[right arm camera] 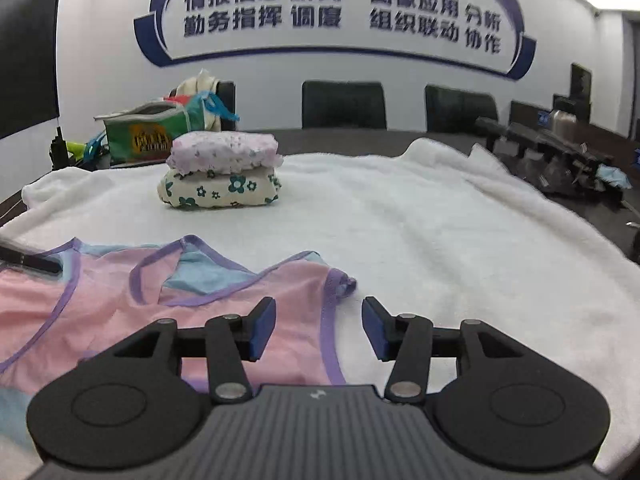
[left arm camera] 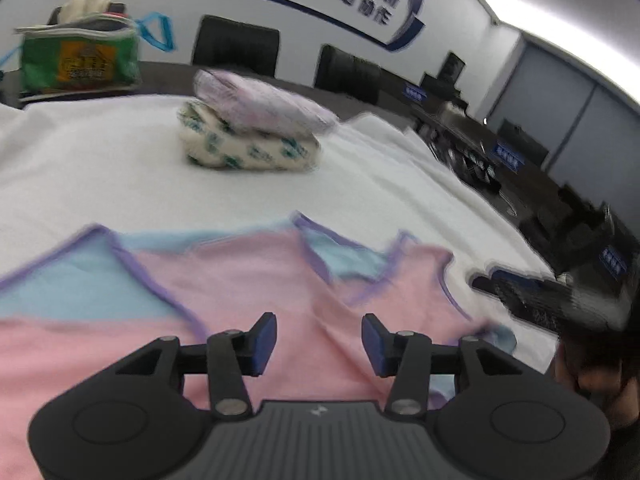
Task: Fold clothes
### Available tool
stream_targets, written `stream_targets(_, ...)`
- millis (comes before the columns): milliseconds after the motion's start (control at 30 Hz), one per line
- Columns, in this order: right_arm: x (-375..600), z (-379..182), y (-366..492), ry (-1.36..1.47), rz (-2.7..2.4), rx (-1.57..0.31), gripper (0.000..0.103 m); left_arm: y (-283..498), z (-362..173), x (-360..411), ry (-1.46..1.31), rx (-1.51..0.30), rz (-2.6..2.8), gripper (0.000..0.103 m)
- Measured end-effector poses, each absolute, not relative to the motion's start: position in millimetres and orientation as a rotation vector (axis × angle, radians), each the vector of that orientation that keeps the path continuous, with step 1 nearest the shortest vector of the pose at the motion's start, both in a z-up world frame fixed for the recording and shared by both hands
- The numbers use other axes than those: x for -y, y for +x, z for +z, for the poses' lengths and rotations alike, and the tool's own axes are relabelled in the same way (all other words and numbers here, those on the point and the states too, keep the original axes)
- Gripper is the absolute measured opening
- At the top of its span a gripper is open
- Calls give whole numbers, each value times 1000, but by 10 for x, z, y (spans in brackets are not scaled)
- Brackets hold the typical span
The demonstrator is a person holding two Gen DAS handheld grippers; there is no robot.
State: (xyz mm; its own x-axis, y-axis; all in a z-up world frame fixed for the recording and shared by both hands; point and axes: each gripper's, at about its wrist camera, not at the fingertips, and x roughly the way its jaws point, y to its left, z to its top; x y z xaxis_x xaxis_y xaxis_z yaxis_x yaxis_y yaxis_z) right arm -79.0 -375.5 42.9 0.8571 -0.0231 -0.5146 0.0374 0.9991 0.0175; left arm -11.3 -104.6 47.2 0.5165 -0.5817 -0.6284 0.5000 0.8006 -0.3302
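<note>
A pink and light-blue garment [right arm camera: 224, 300] with purple trim along its neck and armholes lies spread on the white blanket [right arm camera: 420, 240], near the front edge. It is sleeveless, mostly flat, with a few creases and its right shoulder strap bunched into a small knot of cloth. Farther back on the blanket, well apart from it, two folded garments sit stacked: a cream one with green flowers [right arm camera: 220, 194] at the bottom and a pale lilac one with small flowers [right arm camera: 224, 152] resting on top of it.

Wall sign [right arm camera: 340, 12]: 情报信息研判, 勤务指挥调度, 组织联动协作
</note>
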Motion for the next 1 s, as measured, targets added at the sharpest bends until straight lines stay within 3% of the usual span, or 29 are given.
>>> stream_targets(133, 3473, 413, -567, -67, 109, -575, 48, -236, 389, 1354, -54, -757, -595, 44)
stream_targets(200, 3322, 345, -517, -151, 128, -592, 48, -283, 334, 1460, -1, -736, -565, 36)
stream_targets(267, 3317, 261, -485, -148, 123, -621, 48, -315, 250, 1523, 64, -724, -539, 16)
stream_targets(667, 3738, 194, -1278, -113, 48, -700, 49, -352, 72, 1299, -10, -678, -572, 16)
stream_targets(800, 3888, 416, -1155, -70, 49, -617, 55, -348, 95, 1254, -44, -693, -561, 17)
stream_targets(1000, 4264, 472, -595, 51, 44, -606, 56, -407, 354, 994, -87, -669, -539, 29)
